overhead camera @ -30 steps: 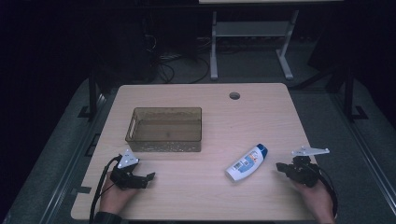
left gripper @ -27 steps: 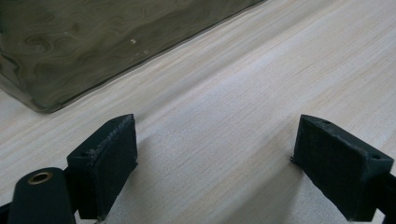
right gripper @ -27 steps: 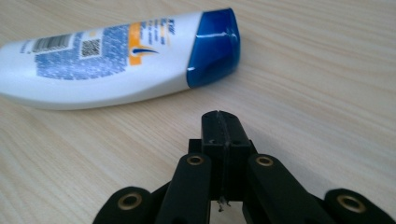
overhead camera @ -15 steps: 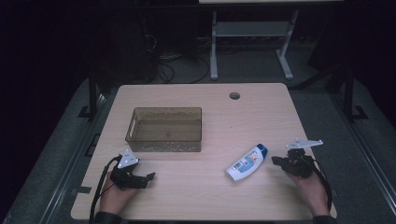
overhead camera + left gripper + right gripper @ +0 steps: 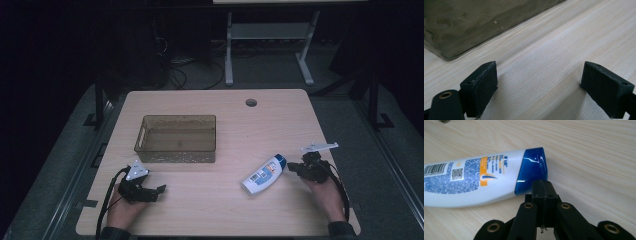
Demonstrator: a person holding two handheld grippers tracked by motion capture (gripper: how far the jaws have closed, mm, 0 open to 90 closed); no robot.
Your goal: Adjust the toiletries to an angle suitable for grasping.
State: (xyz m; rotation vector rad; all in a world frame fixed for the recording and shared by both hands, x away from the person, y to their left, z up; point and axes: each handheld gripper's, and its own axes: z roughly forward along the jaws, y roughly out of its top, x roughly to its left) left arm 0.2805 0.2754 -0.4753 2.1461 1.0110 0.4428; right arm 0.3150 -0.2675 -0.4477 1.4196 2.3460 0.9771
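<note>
Pale wood-grain table [image 5: 215, 210] under me. Smoky clear plastic bin [image 5: 176, 138], rectangular, left of centre. Glossy white bottle [image 5: 263, 174] with blue cap lies flat, near right. My right gripper [image 5: 543, 188], jaws pressed together, at its cap; my left gripper [image 5: 537, 83] gapes wide, near left.

Rectangular smoked-plastic bin [image 5: 176, 138] sits left of centre on the pale wooden worktop [image 5: 280, 125]. White blue-capped plastic bottle [image 5: 263, 174] lies on its side, right and nearer.
</note>
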